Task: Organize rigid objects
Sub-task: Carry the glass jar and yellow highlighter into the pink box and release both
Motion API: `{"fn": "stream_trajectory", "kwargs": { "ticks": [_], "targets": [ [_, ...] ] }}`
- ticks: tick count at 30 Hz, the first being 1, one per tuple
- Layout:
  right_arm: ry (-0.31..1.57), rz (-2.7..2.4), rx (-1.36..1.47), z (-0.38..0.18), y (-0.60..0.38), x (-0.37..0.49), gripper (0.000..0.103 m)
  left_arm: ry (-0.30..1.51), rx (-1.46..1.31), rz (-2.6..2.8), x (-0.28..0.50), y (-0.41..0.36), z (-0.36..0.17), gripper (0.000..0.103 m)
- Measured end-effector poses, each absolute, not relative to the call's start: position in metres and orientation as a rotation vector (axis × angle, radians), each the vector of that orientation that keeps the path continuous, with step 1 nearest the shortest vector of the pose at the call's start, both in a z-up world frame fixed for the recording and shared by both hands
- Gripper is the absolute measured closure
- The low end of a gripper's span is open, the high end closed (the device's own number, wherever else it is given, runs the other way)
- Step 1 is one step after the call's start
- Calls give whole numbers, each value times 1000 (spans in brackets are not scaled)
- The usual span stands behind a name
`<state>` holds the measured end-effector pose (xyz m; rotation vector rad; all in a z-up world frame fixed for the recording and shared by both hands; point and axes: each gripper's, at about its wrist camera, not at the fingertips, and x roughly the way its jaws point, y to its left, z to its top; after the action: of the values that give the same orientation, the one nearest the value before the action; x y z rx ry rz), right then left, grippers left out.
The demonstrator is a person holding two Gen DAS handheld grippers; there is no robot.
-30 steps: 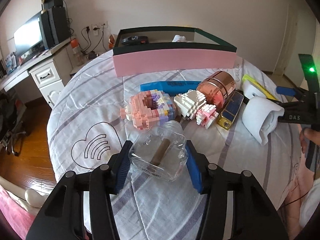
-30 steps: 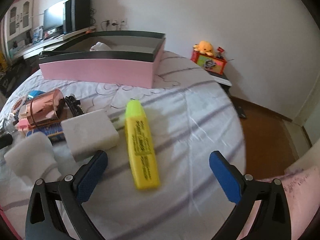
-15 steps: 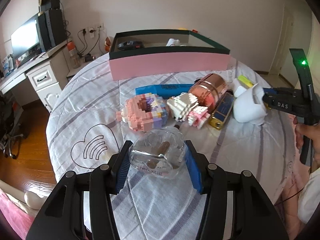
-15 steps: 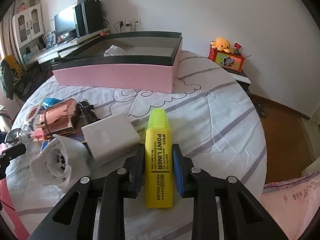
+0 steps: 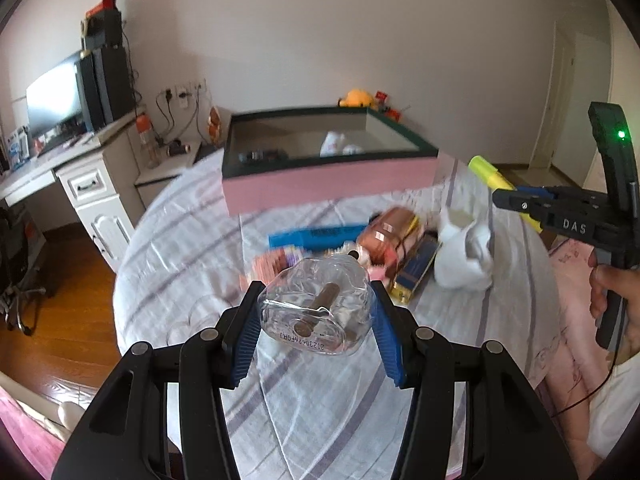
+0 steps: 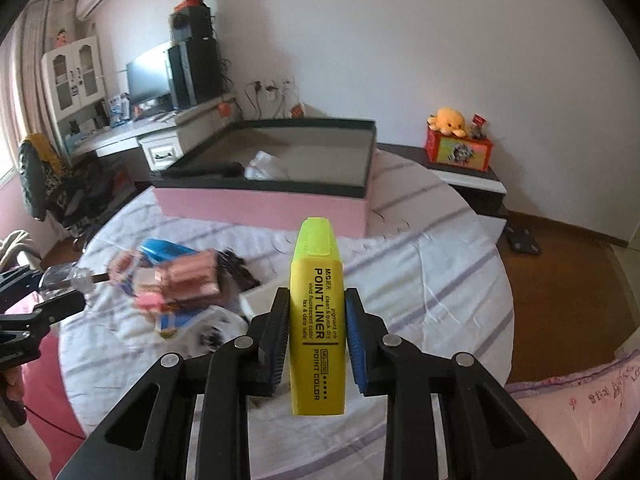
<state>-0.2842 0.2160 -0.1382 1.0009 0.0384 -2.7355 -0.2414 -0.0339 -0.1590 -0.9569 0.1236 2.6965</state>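
My left gripper (image 5: 316, 312) is shut on a clear glass bottle (image 5: 316, 308) and holds it above the bed. My right gripper (image 6: 318, 316) is shut on a yellow highlighter (image 6: 318, 320), lifted off the bed; it also shows in the left wrist view (image 5: 500, 184). A pink box with a dark rim (image 5: 328, 188) stands at the far side, also seen in the right wrist view (image 6: 264, 204). It holds a white item (image 5: 334, 144) and a dark item (image 5: 260, 156).
On the striped bedspread (image 5: 180, 248) lie a copper cylinder (image 5: 390, 232), a blue case (image 5: 320, 236), a white holder (image 5: 464, 256), a blue-gold bar (image 5: 416, 276) and pink brick toys (image 6: 148, 300). A white charger block (image 6: 260, 300) lies under my right gripper. A desk (image 5: 80, 176) stands left.
Both grippers have risen with their objects, the bottle and the highlighter, and moved toward the pink box. One second ago the right gripper was open over the highlighter.
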Motion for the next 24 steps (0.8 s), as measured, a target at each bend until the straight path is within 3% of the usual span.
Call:
{"fn": "stream_trajectory", "kwargs": {
  "ticks": [11,17,24],
  "targets": [
    [123,-2692,912,-97,185,-328,76,197,-763,2703,-292,-14,-93,51],
    [151,-2653,931,-83,173,-390,76,224,-775,2659,-363,-4,-72,51],
    [172,-2598,1056,-97,165,-471,76,248,-935,2603,-474,11,-84,51]
  ]
}}
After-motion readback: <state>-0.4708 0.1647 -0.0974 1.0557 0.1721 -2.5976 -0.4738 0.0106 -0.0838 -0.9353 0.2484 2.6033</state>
